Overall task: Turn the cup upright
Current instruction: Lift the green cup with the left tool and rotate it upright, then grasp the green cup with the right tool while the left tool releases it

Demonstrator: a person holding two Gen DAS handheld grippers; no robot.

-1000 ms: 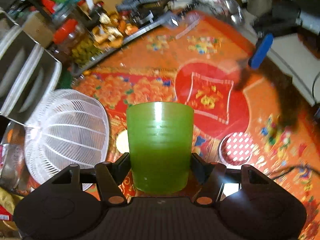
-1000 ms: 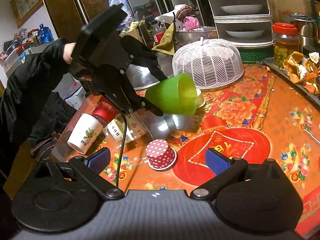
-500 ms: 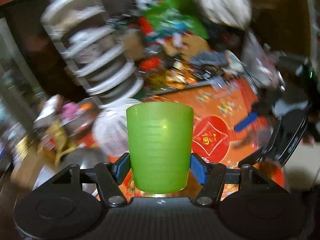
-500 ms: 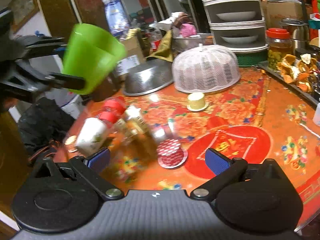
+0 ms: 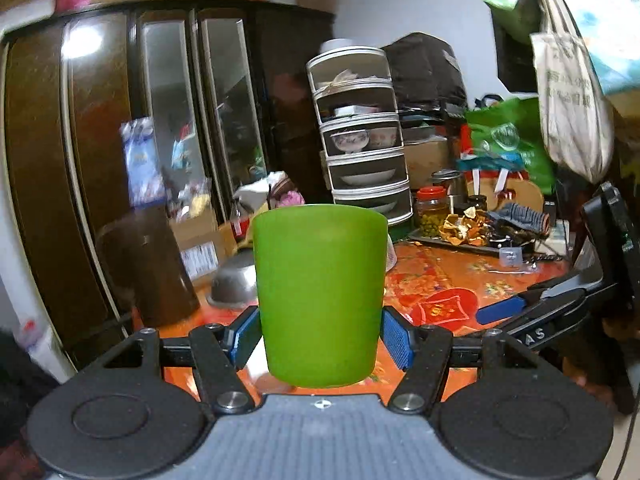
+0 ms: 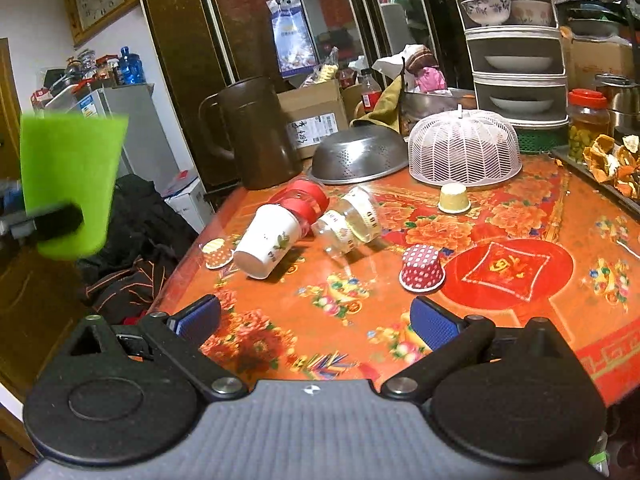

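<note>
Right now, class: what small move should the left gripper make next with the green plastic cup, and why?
Probably lower it onto the orange floral table. The left gripper grips the green plastic cup near its narrow base, wide mouth up, off the table's left edge in the right wrist view.

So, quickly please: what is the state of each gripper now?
Left gripper: closed on the green cup, held above the table.
Right gripper: open, holding nothing.
</note>
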